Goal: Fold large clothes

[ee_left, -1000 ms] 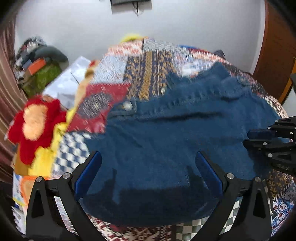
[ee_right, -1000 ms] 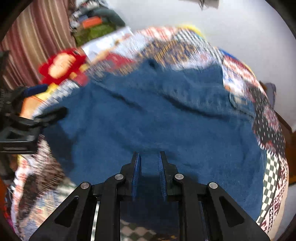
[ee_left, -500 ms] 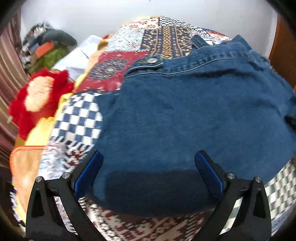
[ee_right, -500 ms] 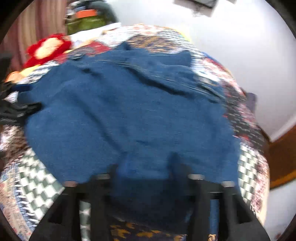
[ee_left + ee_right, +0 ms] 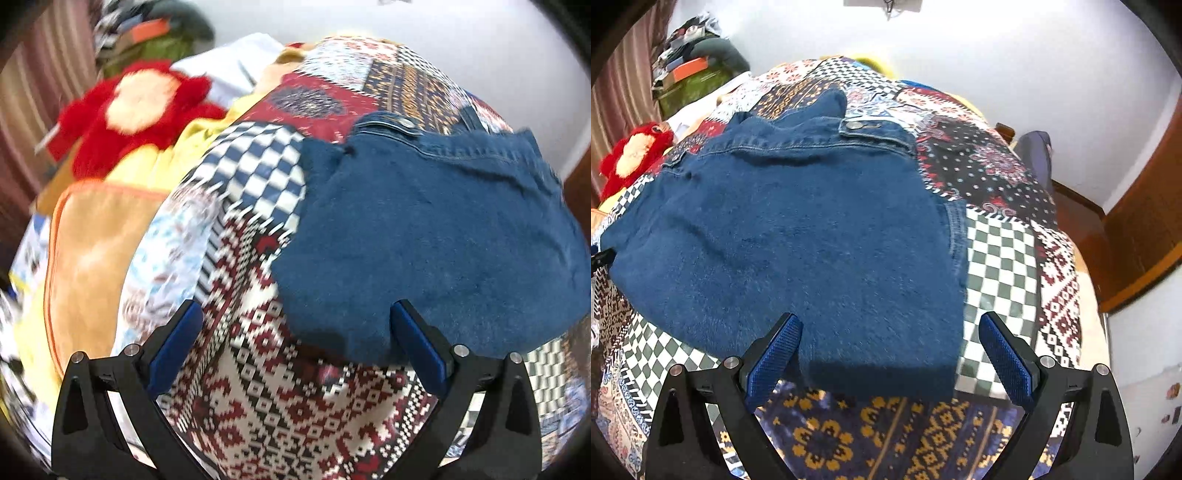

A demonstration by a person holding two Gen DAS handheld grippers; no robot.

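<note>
A blue denim garment (image 5: 798,236) lies folded flat on a patchwork bedspread (image 5: 1001,258); its waistband with a metal button (image 5: 855,125) is at the far side. In the left wrist view the denim (image 5: 436,236) fills the right half. My left gripper (image 5: 295,343) is open and empty, over the denim's near left corner. My right gripper (image 5: 888,354) is open and empty, its blue pads either side of the denim's near right corner.
A red and cream plush toy (image 5: 136,107) and a tan cushion (image 5: 88,254) lie left of the bedspread. A pile of clothes (image 5: 694,70) is at the back left. A wooden door (image 5: 1145,229) stands at the right, beyond the bed edge.
My right gripper was shut on the denim edge a second ago; it has let go and stands open. My left gripper has swung left, so the denim now sits to its right.
</note>
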